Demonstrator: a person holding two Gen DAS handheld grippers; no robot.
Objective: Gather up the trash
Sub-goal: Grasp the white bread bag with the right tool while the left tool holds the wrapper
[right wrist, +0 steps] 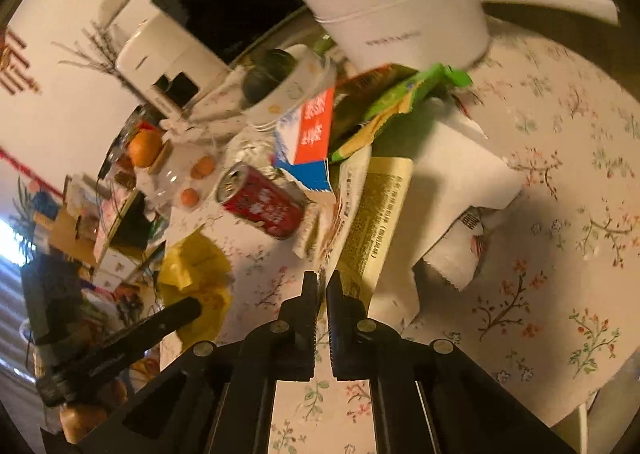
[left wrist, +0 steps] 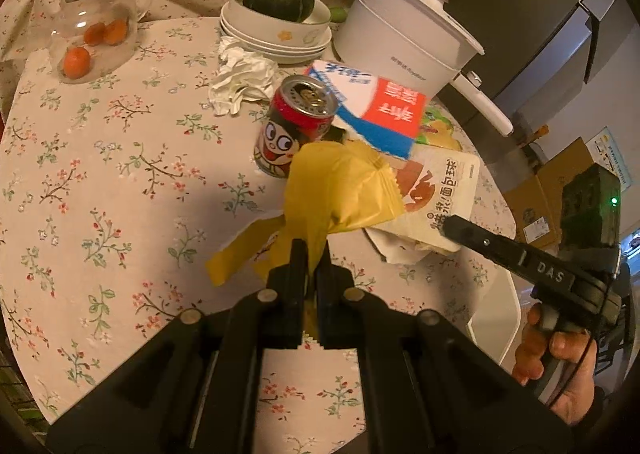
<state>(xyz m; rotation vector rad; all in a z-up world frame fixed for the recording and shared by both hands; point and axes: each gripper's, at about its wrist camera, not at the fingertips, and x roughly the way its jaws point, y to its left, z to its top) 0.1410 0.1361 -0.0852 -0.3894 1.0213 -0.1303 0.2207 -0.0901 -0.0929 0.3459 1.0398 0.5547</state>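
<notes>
Yellow wrapper hangs clenched in the left tool above the counter; the right tool, clenched and seemingly empty, points along the snack pouch lying lengthwise just ahead.

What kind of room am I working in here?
Most likely a home kitchen or dining corner: a round table under a flowered cloth, a white electric pot, stacked bowls holding a squash, and a fridge behind.
</notes>
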